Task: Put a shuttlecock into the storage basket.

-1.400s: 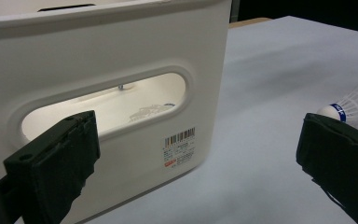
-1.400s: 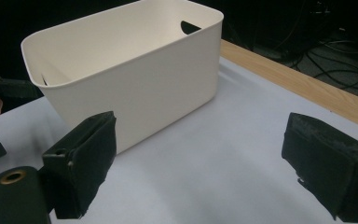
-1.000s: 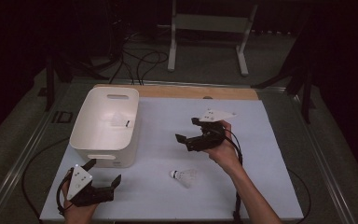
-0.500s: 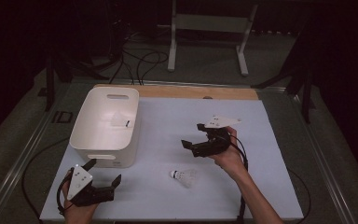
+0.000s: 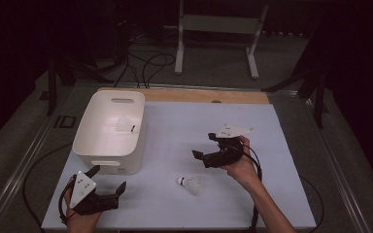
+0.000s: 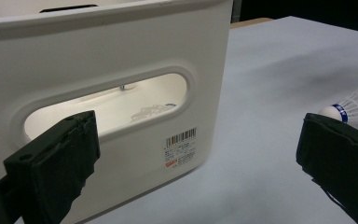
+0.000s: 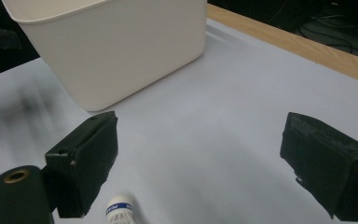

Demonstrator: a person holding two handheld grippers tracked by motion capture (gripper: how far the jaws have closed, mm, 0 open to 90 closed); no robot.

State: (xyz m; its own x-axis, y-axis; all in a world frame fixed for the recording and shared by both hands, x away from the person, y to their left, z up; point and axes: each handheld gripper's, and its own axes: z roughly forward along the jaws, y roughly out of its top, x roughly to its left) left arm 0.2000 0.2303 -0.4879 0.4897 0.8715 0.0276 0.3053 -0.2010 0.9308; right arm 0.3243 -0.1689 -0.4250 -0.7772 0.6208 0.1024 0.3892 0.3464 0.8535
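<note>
Shuttlecocks number two by our count: one (image 5: pixel 191 183) lies on the table (image 5: pixel 281 145) near our right gripper (image 5: pixel 208 147), another (image 5: pixel 125 126) sits inside the single white bin (image 5: pixel 88 131). Both grippers, left (image 5: pixel 109 181) included, stand wide apart, holding nothing. Our left gripper view adds the bin's barcode label (image 6: pixel 181 147) and handle slot (image 6: pixel 107 105).
</note>
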